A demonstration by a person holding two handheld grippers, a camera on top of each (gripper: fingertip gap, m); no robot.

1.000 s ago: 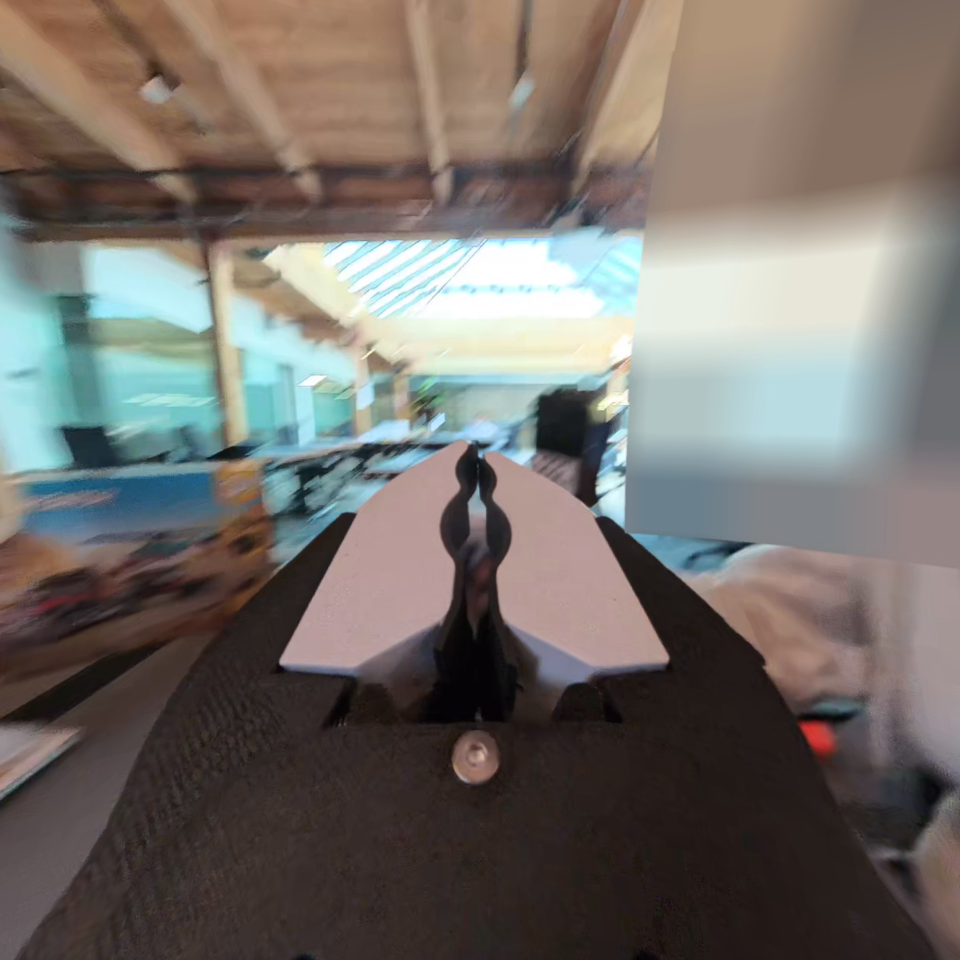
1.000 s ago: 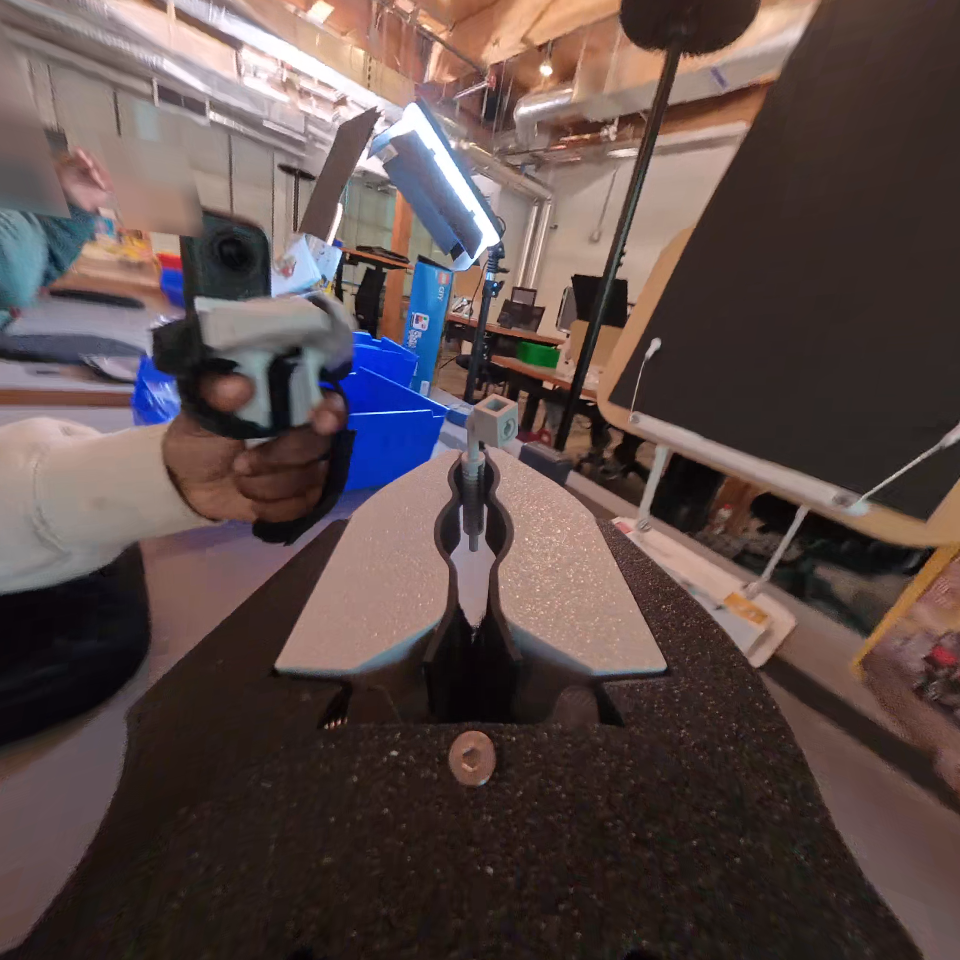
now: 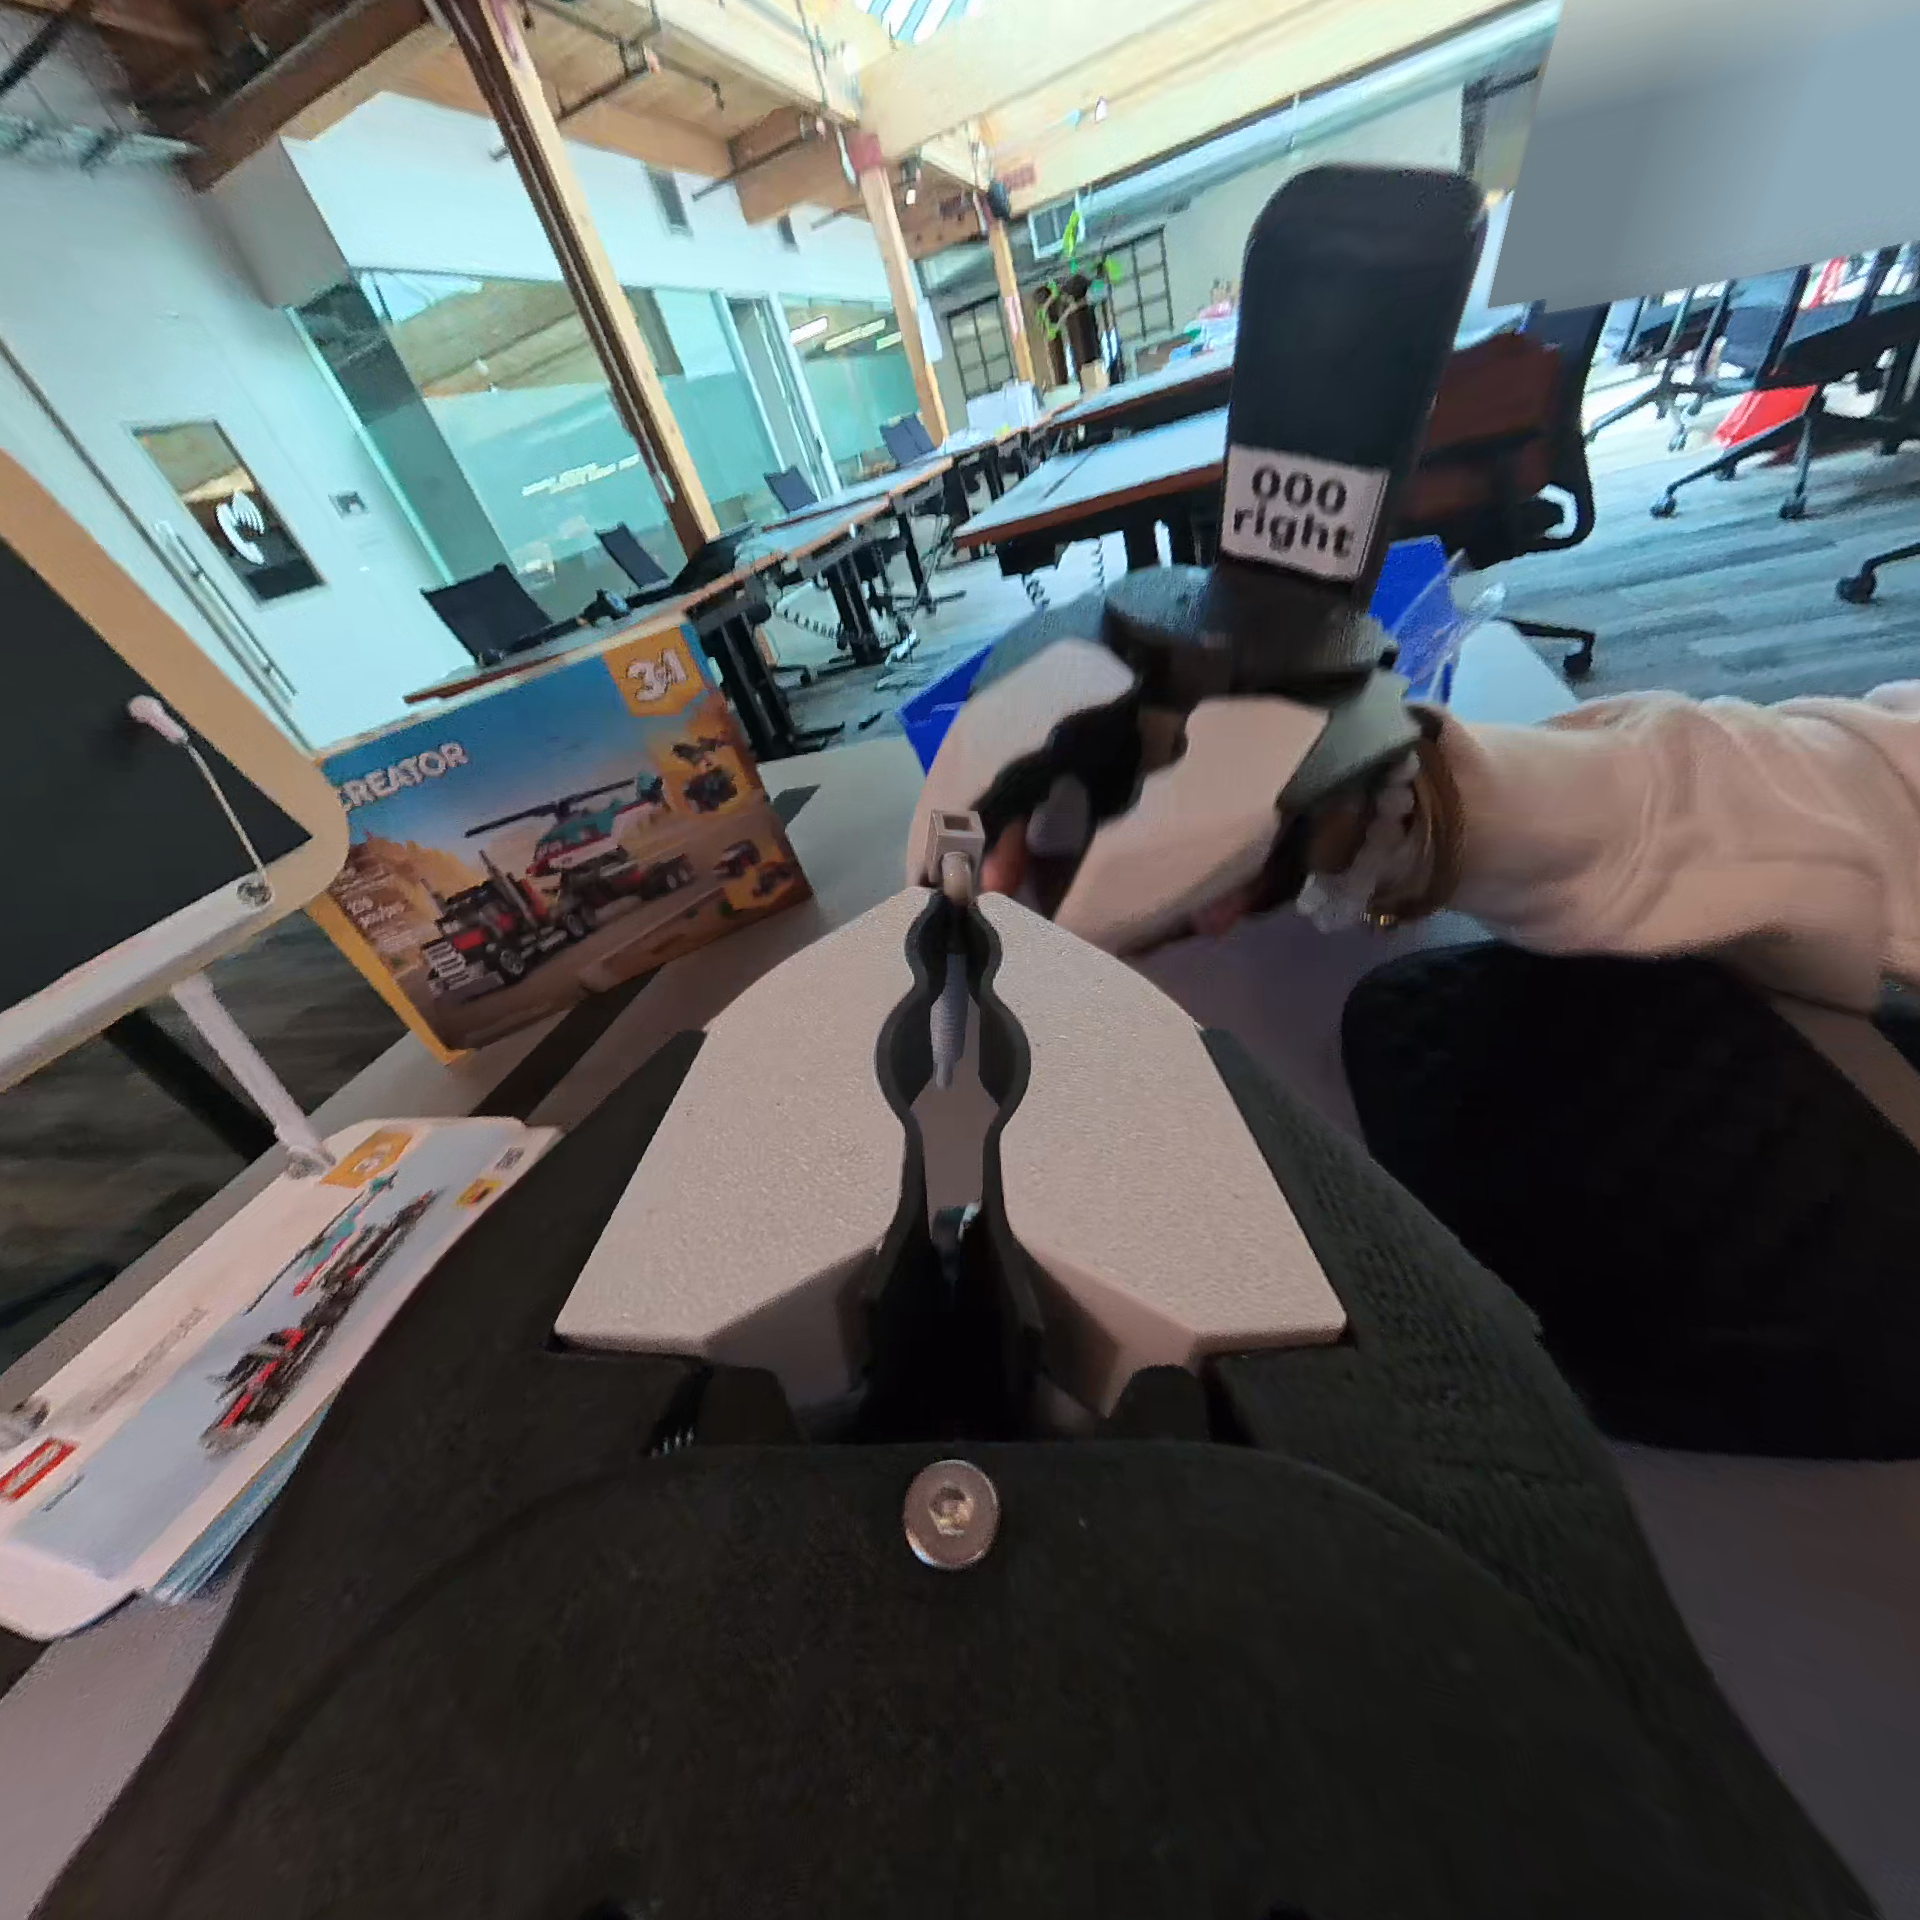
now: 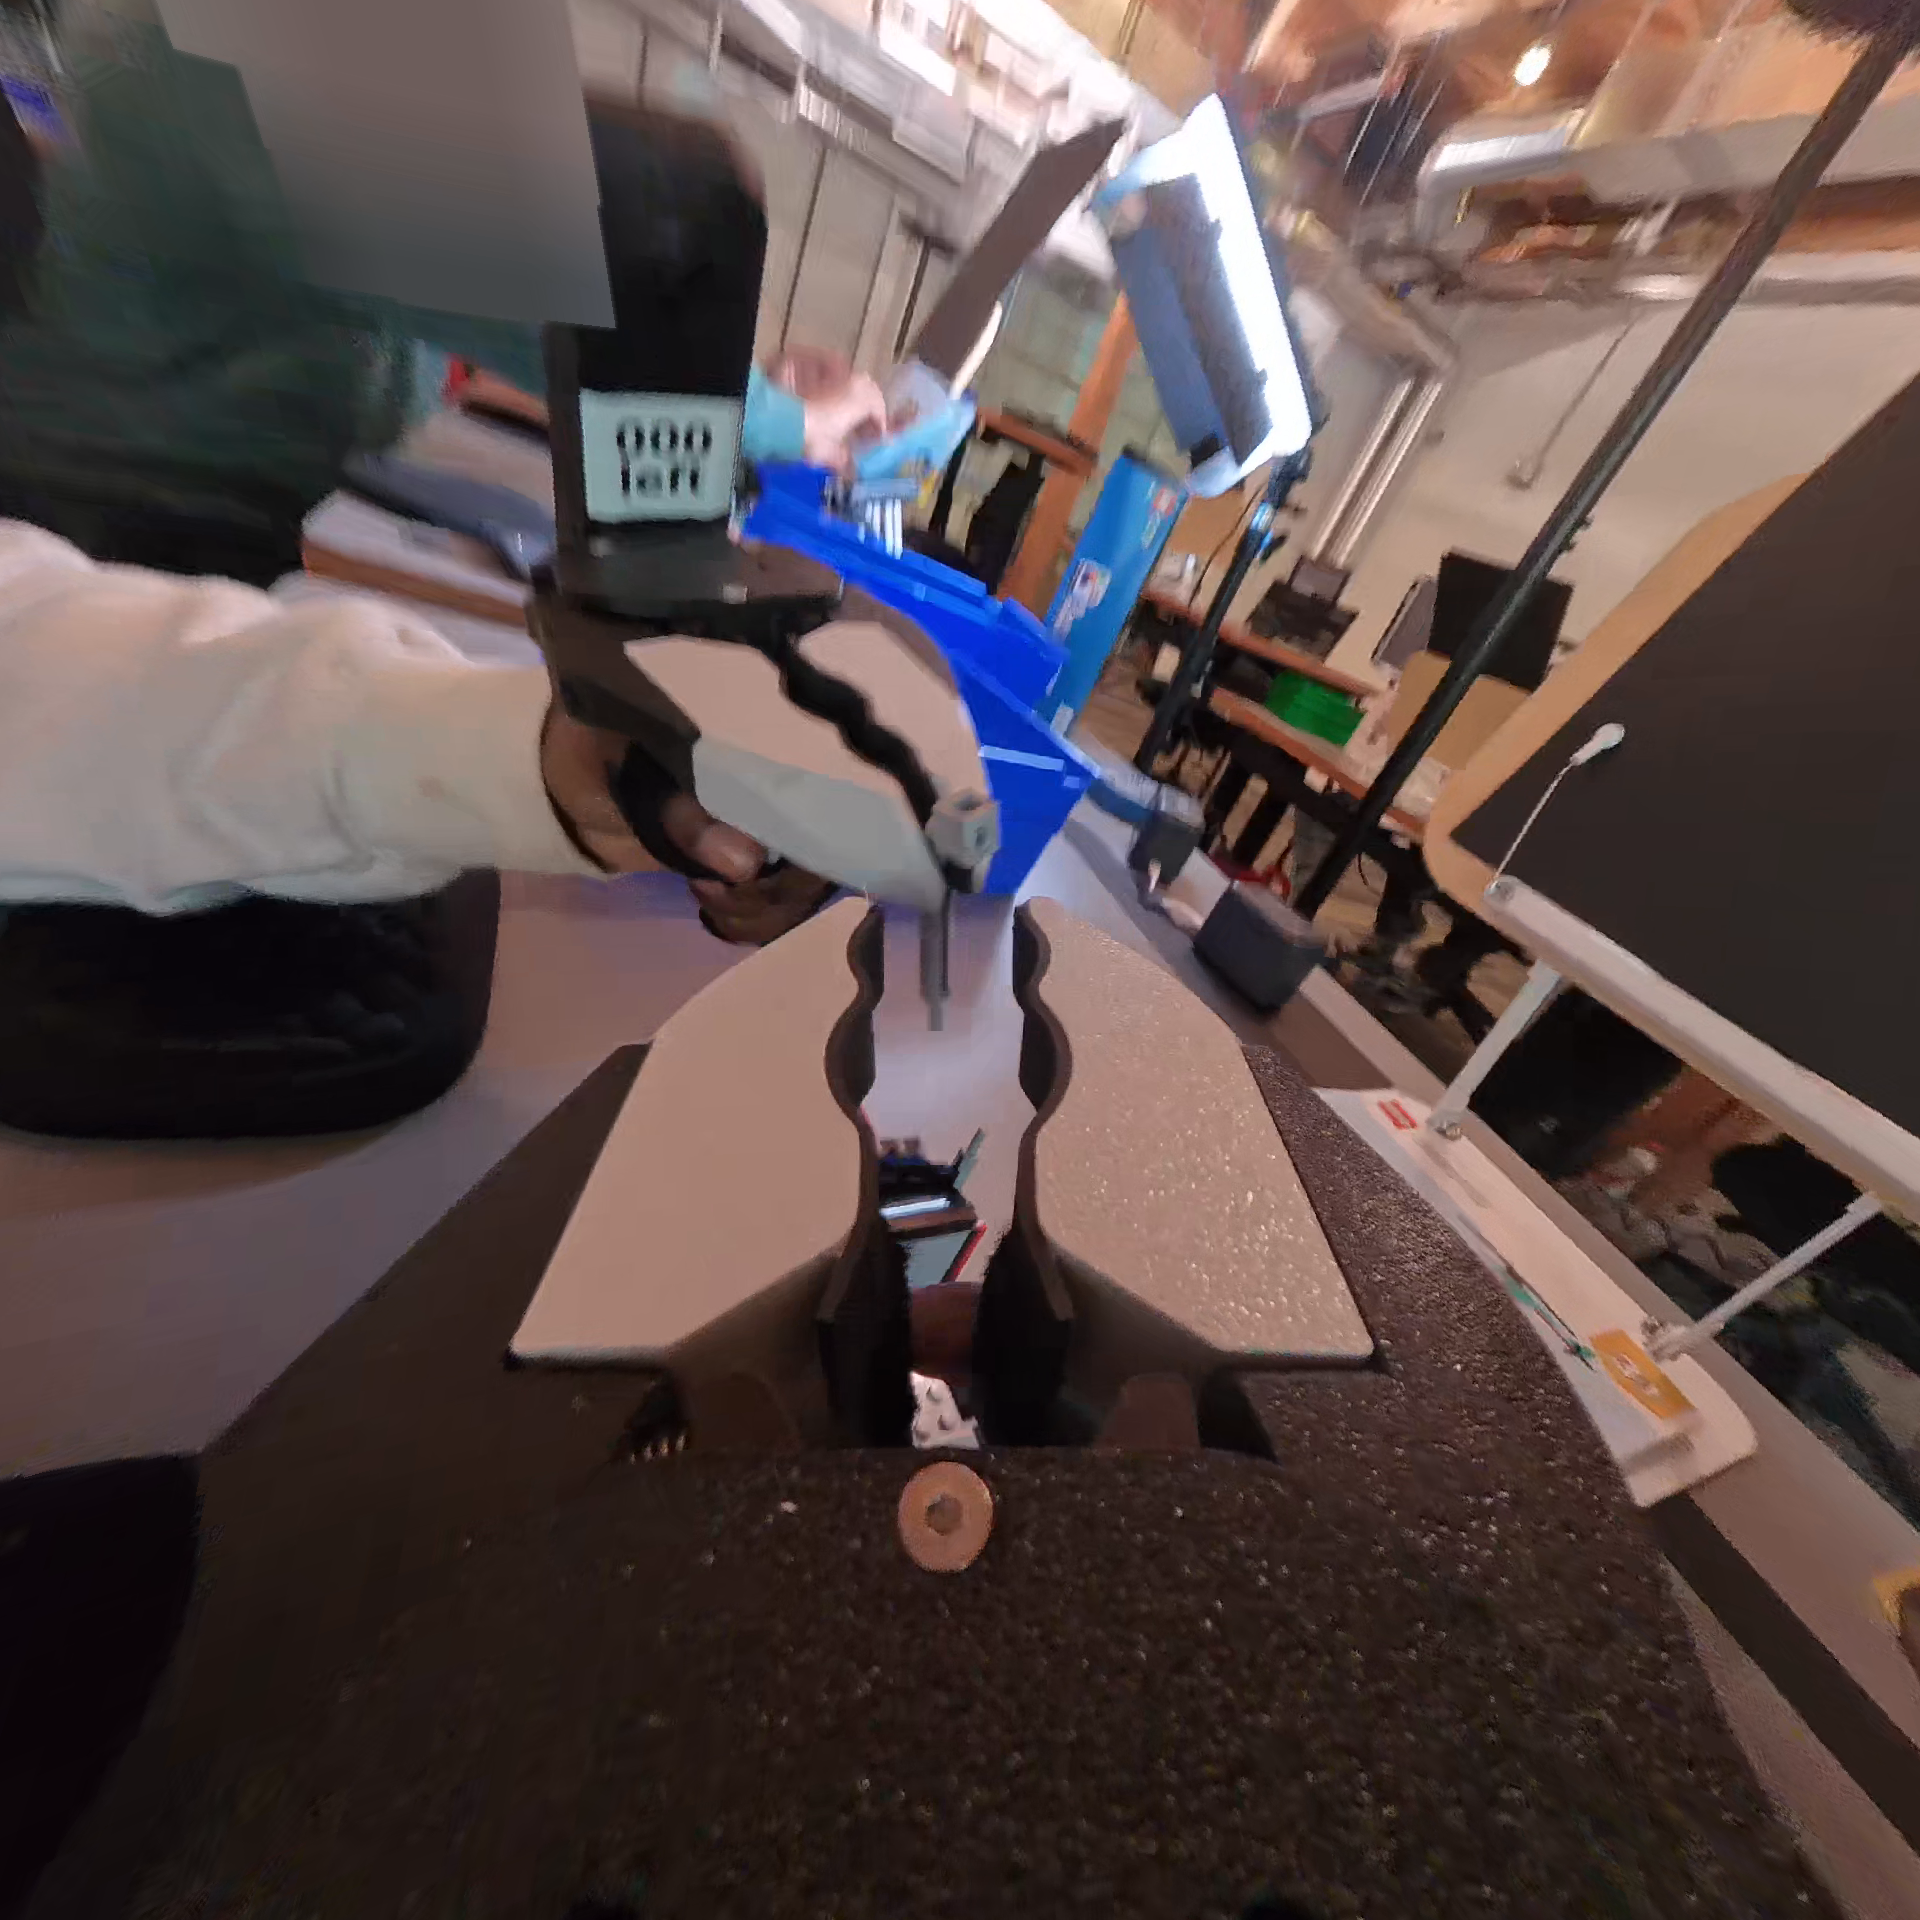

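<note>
My left gripper [image 3: 951, 906] is shut on a thin grey axle [image 3: 948, 1023] that has a small grey cube connector [image 3: 958, 836] on its far end, just past the fingertips. The right wrist view shows the same grip: the left gripper [image 4: 961, 873] pinches the axle [image 4: 938, 966] below the cube [image 4: 971, 821]. My right gripper [image 4: 948, 914] is open. The axle's free end hangs between its fingers without touching them. In the left wrist view the right gripper [image 3: 1023, 831] is blurred, just behind the cube, and is held by a hand in a white sleeve.
A toy set box [image 3: 551, 842] stands on the grey table at the left, with an instruction booklet [image 3: 260, 1299] under a tilted black board on a stand [image 3: 104, 779]. A blue bin [image 4: 997, 707] sits behind the grippers. A black cushion [image 3: 1621, 1195] lies at the right. Both grippers' tips are close together, under 4 cm apart.
A second ago my right gripper was shut on the axle and the left was shut and empty, pointing up. Now the left has swung down and closed on the axle, and the right has opened.
</note>
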